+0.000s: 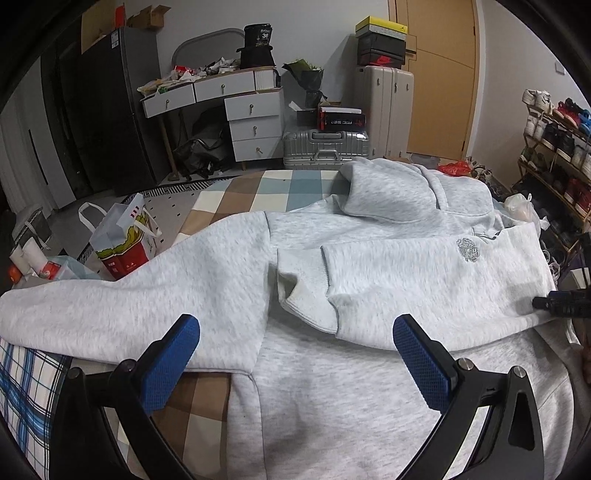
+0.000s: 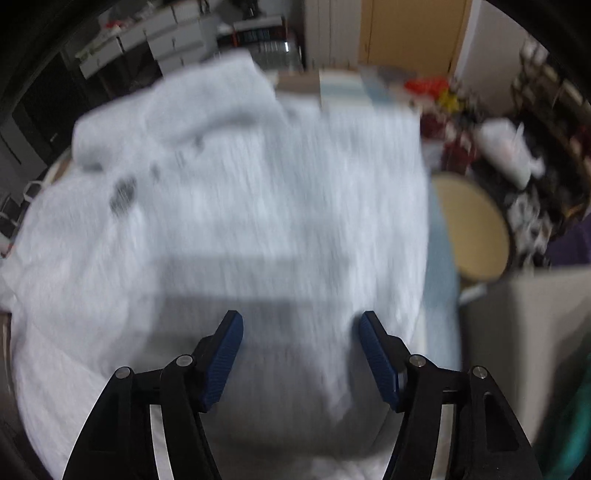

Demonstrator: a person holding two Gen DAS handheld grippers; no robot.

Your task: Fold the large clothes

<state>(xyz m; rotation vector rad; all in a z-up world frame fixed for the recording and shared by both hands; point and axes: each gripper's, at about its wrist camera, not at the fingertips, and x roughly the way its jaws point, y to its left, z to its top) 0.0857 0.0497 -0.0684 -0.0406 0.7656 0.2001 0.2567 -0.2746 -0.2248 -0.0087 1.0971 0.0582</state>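
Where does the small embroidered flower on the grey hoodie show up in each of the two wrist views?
Left wrist view: the embroidered flower sits right of centre, on the sleeve folded across the hoodie.
Right wrist view: it is the dark blurred patch at upper left on the hoodie.
Shared landmark: the wooden door at the top of both views.
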